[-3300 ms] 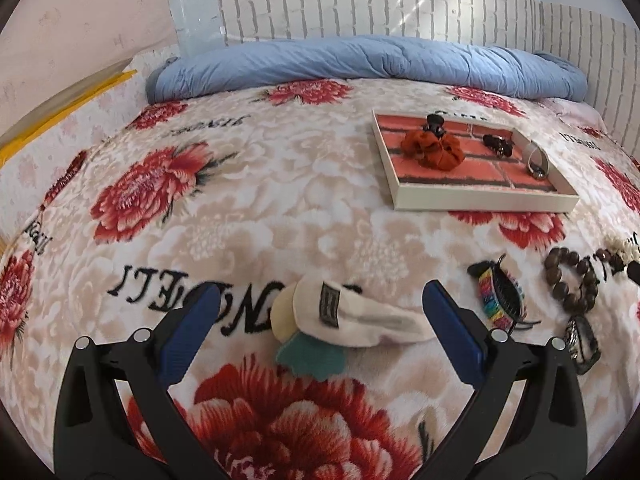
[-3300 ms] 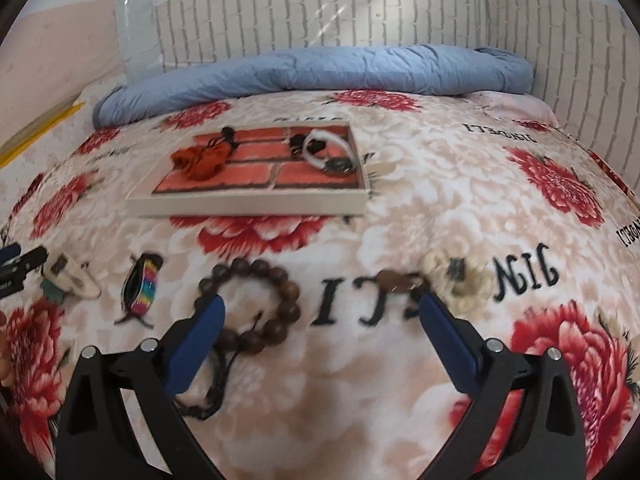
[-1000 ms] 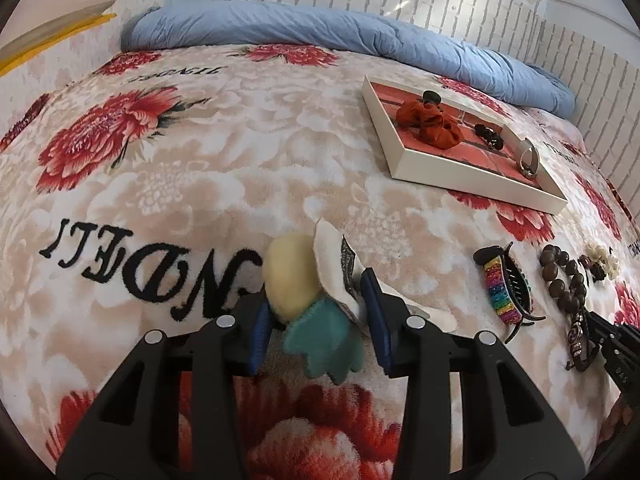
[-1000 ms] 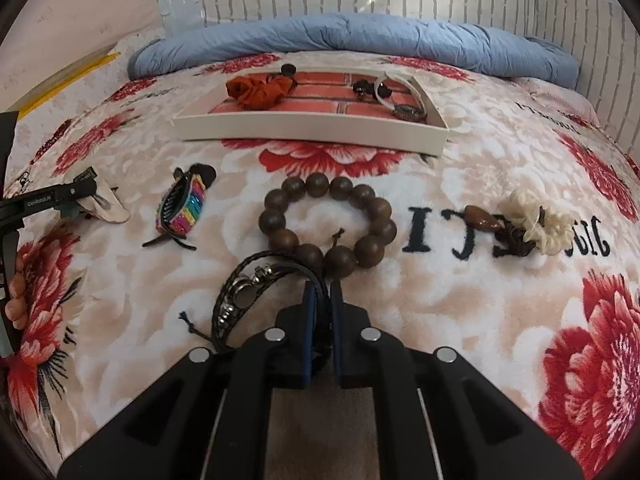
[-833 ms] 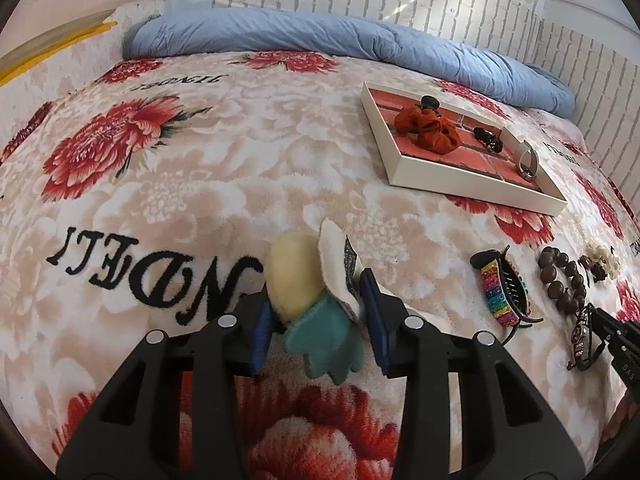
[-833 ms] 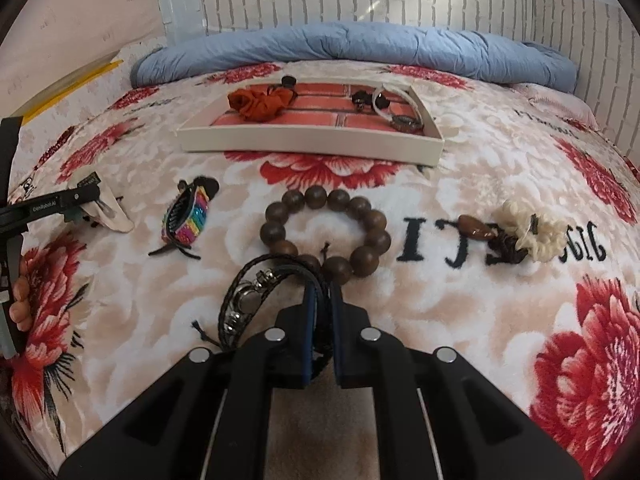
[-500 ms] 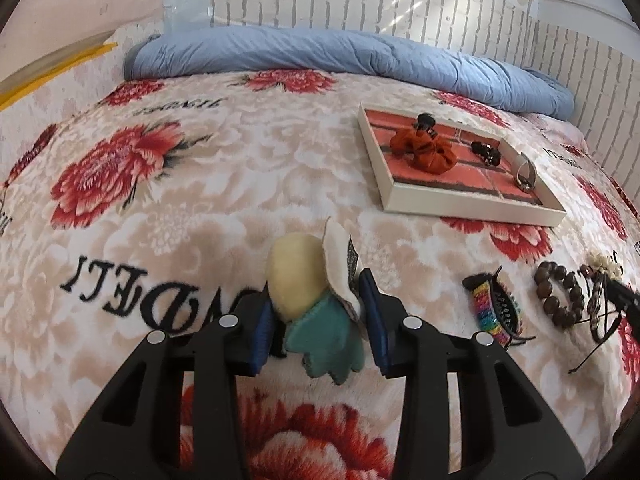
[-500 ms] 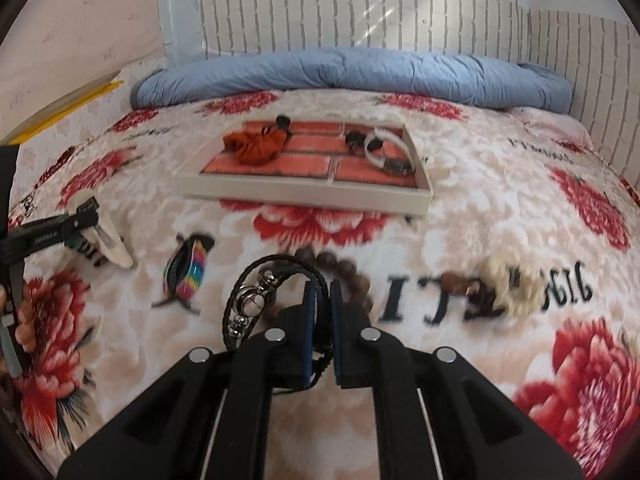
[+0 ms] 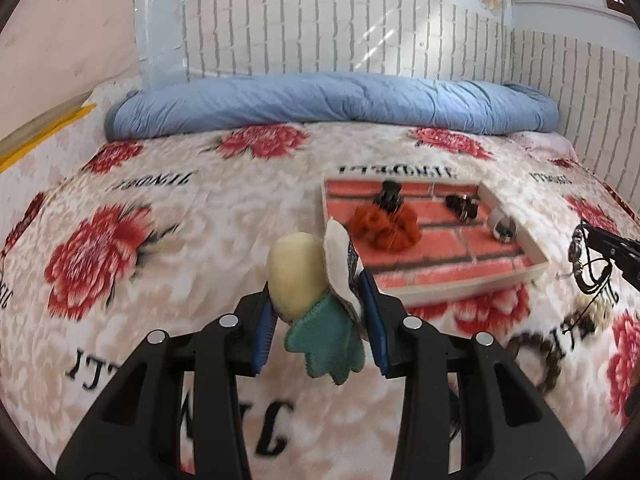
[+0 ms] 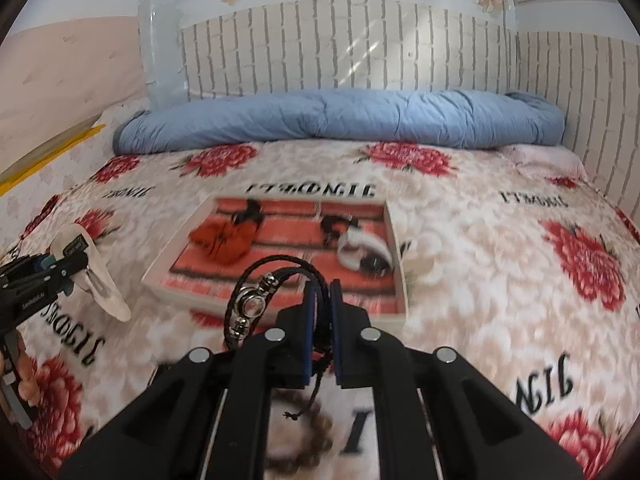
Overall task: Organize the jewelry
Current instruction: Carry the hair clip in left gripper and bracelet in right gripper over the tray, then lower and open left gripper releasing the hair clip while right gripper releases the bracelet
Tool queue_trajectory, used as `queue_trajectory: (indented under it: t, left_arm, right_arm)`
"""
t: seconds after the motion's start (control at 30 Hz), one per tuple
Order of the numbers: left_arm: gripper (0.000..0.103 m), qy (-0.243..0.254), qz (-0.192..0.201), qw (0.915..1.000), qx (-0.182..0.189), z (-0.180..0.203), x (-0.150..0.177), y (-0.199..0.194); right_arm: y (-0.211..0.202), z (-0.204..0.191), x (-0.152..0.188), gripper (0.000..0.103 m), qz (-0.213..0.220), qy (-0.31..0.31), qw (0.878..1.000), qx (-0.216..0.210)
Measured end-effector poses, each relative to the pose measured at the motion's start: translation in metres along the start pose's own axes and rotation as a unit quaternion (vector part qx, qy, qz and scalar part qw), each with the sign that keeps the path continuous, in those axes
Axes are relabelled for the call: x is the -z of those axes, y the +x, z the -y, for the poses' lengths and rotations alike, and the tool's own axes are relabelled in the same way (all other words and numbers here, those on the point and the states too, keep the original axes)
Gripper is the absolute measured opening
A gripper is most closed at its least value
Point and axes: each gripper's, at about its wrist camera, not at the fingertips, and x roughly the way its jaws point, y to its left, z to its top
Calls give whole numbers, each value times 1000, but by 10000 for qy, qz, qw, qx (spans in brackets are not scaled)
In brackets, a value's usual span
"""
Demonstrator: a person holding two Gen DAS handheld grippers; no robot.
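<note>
My left gripper (image 9: pixel 316 296) is shut on a felt hair clip (image 9: pixel 296 276) with cream, white and teal parts, held above the bedspread. The right gripper (image 10: pixel 319 292) is shut on a black braided bracelet (image 10: pixel 256 304) with a silver clasp, whose loop hangs to the left of the fingers. Just beyond both lies the brick-patterned tray (image 10: pixel 394 264), holding an orange scrunchie (image 10: pixel 224 240), a white bangle (image 10: pixel 364 250) and small dark pieces. In the left wrist view the tray (image 9: pixel 460 292) is ahead to the right, and the bracelet (image 9: pixel 580 256) hangs at the right edge.
A brown bead bracelet (image 9: pixel 536 360) and a whitish shell bracelet (image 9: pixel 596 312) lie on the floral bedspread below the right gripper. A rolled blue duvet (image 10: pixel 340 124) lines the far edge under a brick-pattern wall. A person's fingers (image 10: pixel 24 380) show at the left edge.
Both grippers, open over the items at first, have closed on the hair clip and the black bracelet. They have lifted them off the bedspread and moved toward the tray.
</note>
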Motion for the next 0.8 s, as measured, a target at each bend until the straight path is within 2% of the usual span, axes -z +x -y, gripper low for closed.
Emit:
queue_trajectory:
  t: [0.2, 0.37, 0.5, 0.8]
  left_arm:
    - [38, 69, 118, 9999, 23, 23, -36, 30]
    - [38, 94, 142, 9998, 61, 41, -59, 61]
    - [38, 130, 48, 9999, 44, 53, -60, 90]
    - [39, 68, -440, 9990, -30, 52, -33, 150]
  right_arm:
    - [33, 7, -36, 8, 130, -82, 9997, 200]
    - [68, 17, -51, 8, 107, -1, 9996, 266]
    - [98, 23, -49, 8, -19, -45, 9993, 377]
    - [151, 35, -23, 8, -508, 35, 9977, 445]
